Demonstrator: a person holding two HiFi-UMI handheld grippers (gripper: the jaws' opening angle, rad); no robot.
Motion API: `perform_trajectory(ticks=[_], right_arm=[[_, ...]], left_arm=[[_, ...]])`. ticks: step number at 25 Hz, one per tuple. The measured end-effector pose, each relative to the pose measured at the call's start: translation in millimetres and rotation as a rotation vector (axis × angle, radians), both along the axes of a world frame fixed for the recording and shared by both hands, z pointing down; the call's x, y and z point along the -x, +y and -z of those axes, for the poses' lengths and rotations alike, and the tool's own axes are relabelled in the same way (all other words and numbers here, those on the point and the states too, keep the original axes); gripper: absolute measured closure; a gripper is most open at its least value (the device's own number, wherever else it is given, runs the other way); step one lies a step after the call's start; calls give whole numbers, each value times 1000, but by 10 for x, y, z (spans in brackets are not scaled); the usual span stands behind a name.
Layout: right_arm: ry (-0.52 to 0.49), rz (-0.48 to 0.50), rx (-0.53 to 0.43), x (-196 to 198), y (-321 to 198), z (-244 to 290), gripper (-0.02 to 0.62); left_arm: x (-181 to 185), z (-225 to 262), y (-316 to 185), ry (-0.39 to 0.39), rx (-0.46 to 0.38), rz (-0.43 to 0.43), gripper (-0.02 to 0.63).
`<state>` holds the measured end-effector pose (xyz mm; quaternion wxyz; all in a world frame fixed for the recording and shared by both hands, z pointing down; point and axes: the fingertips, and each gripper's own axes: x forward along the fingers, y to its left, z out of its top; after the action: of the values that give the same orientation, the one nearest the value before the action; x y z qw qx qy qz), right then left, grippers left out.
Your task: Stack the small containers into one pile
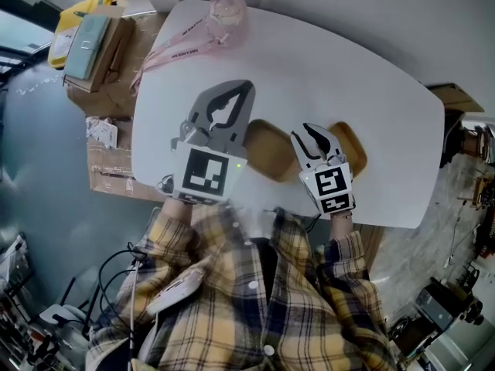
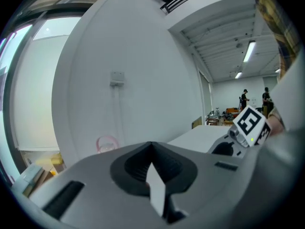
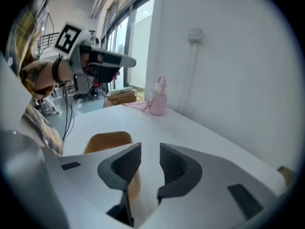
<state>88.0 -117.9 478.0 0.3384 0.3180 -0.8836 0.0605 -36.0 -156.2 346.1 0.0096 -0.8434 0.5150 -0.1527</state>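
Two small tan containers sit on the white table (image 1: 371,76) near its front edge. One container (image 1: 265,149) is left of my right gripper (image 1: 315,135), the other (image 1: 353,147) is to its right. In the right gripper view the left container (image 3: 107,141) lies partly behind the left jaw. My right gripper (image 3: 150,152) is open, and only bare table shows in the gap. My grey left gripper (image 1: 233,97) hangs above the table left of the containers. Its jaws (image 2: 152,149) are shut on nothing and point at the wall.
A pink bottle (image 1: 226,10) with a pink lanyard stands at the table's far edge, also seen as a pink bottle (image 3: 158,101) from the right gripper. Cardboard boxes (image 1: 97,45) are stacked off the table's left side. Cables lie on the floor at lower left.
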Motion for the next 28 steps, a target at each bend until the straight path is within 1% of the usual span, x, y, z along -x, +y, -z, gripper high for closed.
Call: perform_trajectory(ticks=[2,4,6,8,11,16,20,22,25,28], right_arm=[[-30,-80,-28,-237,-51,155,475],[-21,-153,-55,-539,-89,238,474],[-12,-232,-62,-863,-105,259,474],[-23,-323,-44,-1189,-104,218,476],[-30,-445,-9,-1649,-68,108,475],[4,-608,38,-2214,84,-137,465],[26,-718,105,-2512,208,-476,462],[-2,-772,144,-2603,279,-580,460],[-72,-796,197,-2611,330,-664,454],[-110,-810,250,-2579,353,-734,454]], left_arm=[[-83,12,12,-8,-3,-34,588],[-183,24,29,7,-1,-59,588],[-297,10,47,23,12,-78,588],[-424,-19,51,22,19,-110,588],[-619,-74,54,-2,19,-172,588],[-830,-193,76,2,55,-222,588],[-889,-284,101,-15,79,-237,588],[-899,-290,117,-24,86,-240,588],[-876,-305,122,-34,91,-231,588],[-836,-321,118,-37,96,-216,588]])
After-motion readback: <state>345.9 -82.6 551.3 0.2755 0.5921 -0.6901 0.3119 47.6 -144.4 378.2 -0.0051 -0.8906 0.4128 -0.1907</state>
